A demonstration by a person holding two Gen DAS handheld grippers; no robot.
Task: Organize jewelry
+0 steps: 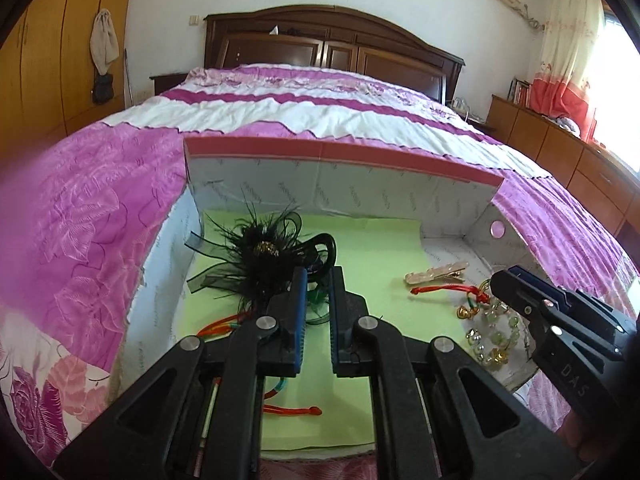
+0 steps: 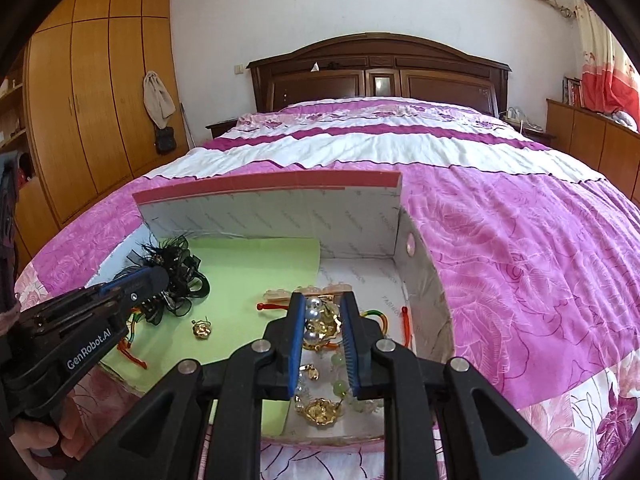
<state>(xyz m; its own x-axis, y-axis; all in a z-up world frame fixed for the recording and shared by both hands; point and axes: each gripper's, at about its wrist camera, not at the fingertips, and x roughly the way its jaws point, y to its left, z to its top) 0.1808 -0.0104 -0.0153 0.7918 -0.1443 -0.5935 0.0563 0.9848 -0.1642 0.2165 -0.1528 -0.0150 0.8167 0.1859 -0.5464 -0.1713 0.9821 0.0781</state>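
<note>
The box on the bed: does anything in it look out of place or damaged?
Yes. The green liner covers only the left part of the box floor, so the bead bracelet and hair clip lie on bare cardboard. A red cord strays loose. The box's near right wall looks bent outward. Nothing else looks damaged.

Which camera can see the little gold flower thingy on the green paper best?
The right wrist view: the gold flower charm lies in the open on the green paper. In the left wrist view I can't find it; the gripper probably covers it.
</note>
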